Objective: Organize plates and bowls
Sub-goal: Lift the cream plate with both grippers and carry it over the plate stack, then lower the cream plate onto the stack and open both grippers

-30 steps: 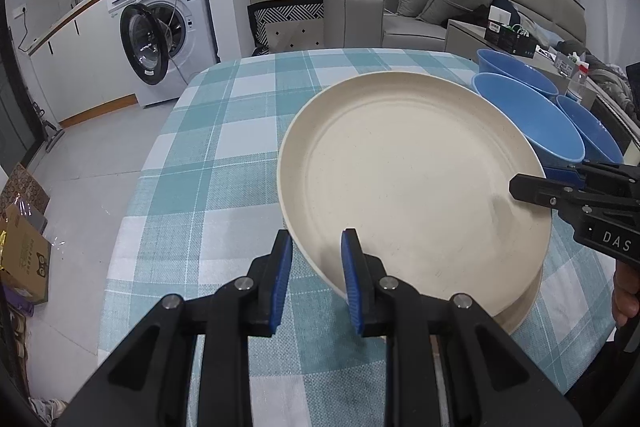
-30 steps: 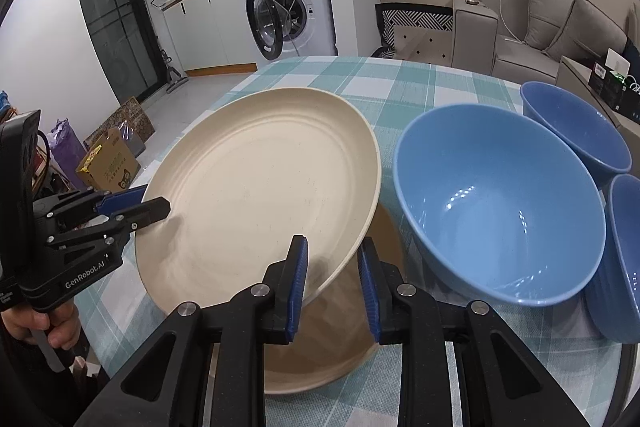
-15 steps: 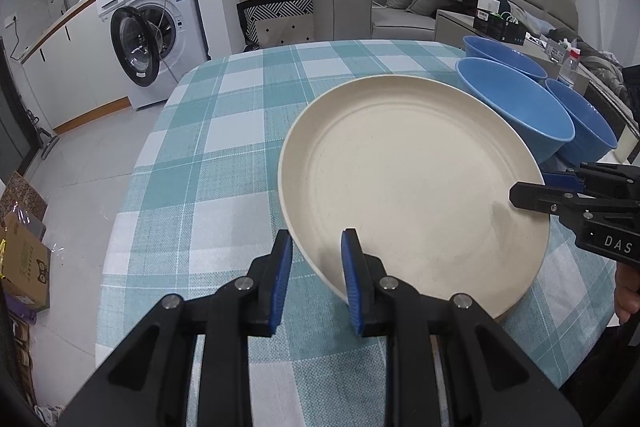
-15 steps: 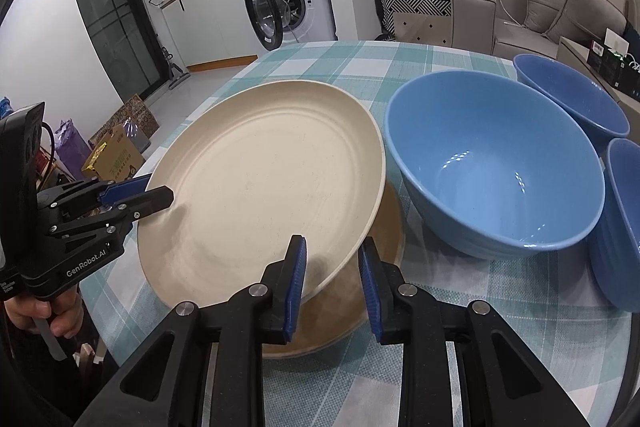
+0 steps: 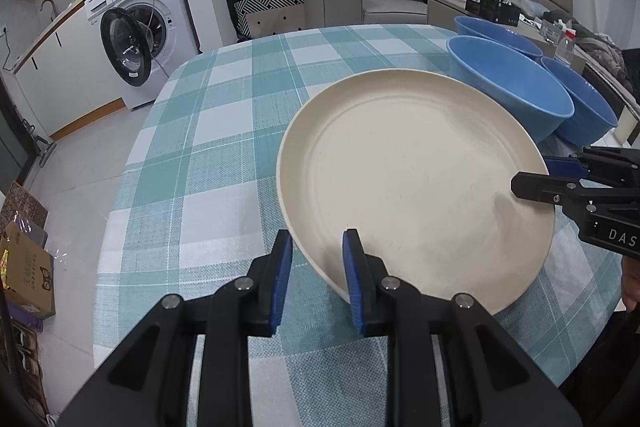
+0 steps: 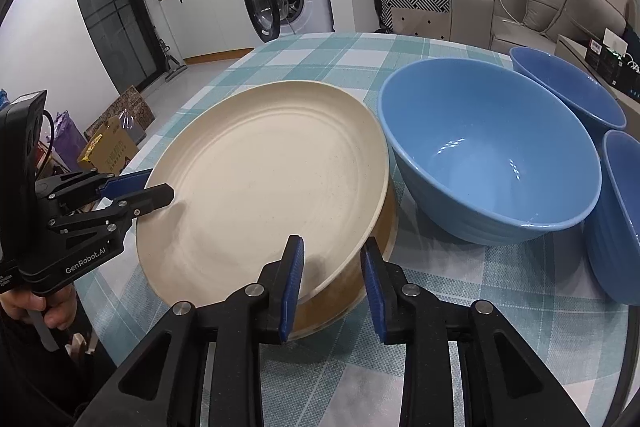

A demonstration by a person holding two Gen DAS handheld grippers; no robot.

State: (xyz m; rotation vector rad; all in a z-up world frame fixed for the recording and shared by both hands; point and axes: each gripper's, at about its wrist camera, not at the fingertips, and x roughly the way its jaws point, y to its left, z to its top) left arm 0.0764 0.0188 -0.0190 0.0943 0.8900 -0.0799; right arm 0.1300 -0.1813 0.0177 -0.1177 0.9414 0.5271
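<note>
Right wrist view: cream plate (image 6: 264,183) pinched at opposite rims by both grippers, held over tan plate (image 6: 360,267) at frame centre.

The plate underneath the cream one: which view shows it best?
Right wrist view: the lower plate shows as a brownish rim beneath the cream plate. The left wrist view shows only the cream plate; the lower one is hidden.
</note>
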